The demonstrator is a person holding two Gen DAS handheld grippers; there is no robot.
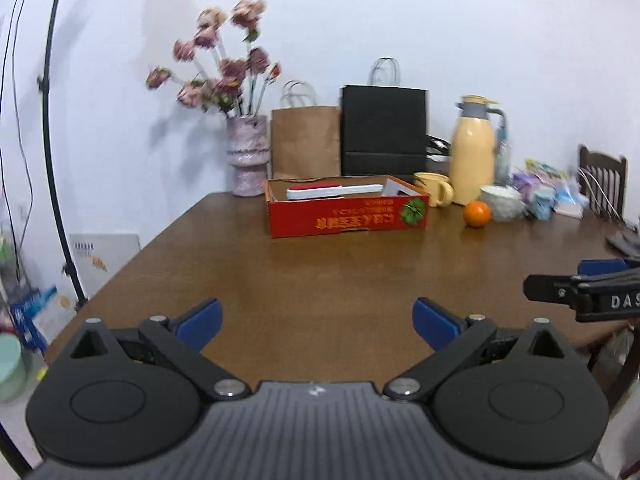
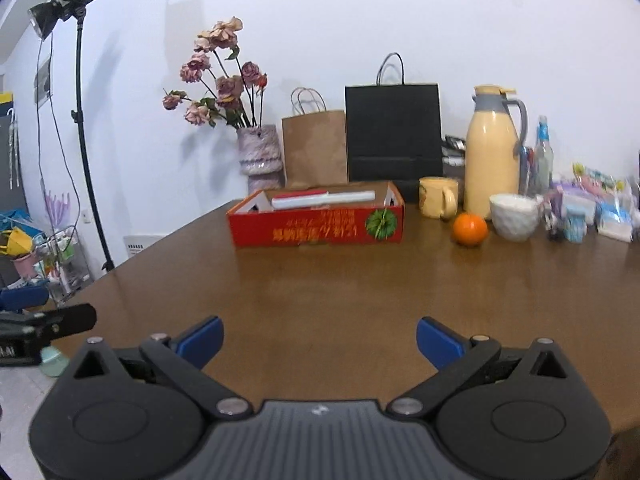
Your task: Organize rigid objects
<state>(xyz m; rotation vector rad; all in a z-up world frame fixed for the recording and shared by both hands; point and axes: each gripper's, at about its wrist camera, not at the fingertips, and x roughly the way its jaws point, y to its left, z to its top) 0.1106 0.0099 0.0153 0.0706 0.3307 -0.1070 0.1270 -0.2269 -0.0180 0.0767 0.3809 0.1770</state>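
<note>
A red cardboard box point(image 1: 347, 216) stands at the far middle of the brown table point(image 1: 320, 280); it also shows in the right wrist view point(image 2: 316, 228). A white and red flat object point(image 1: 332, 190) lies inside it, seen too in the right wrist view point(image 2: 320, 199). An orange point(image 1: 476, 213) point(image 2: 470, 229), a yellow mug point(image 1: 434, 188) point(image 2: 438, 197) and a white bowl point(image 1: 502, 197) point(image 2: 516, 216) sit right of the box. My left gripper point(image 1: 318, 322) is open and empty above the near table edge. My right gripper point(image 2: 320, 342) is open and empty, level with it on the right.
A flower vase point(image 2: 260, 156), a brown paper bag point(image 2: 316, 148), a black bag point(image 2: 394, 132) and a yellow thermos point(image 2: 494, 152) line the back wall. Small packets point(image 2: 592, 208) crowd the far right. A light stand point(image 2: 84, 120) is left of the table, a chair point(image 1: 604, 180) at right.
</note>
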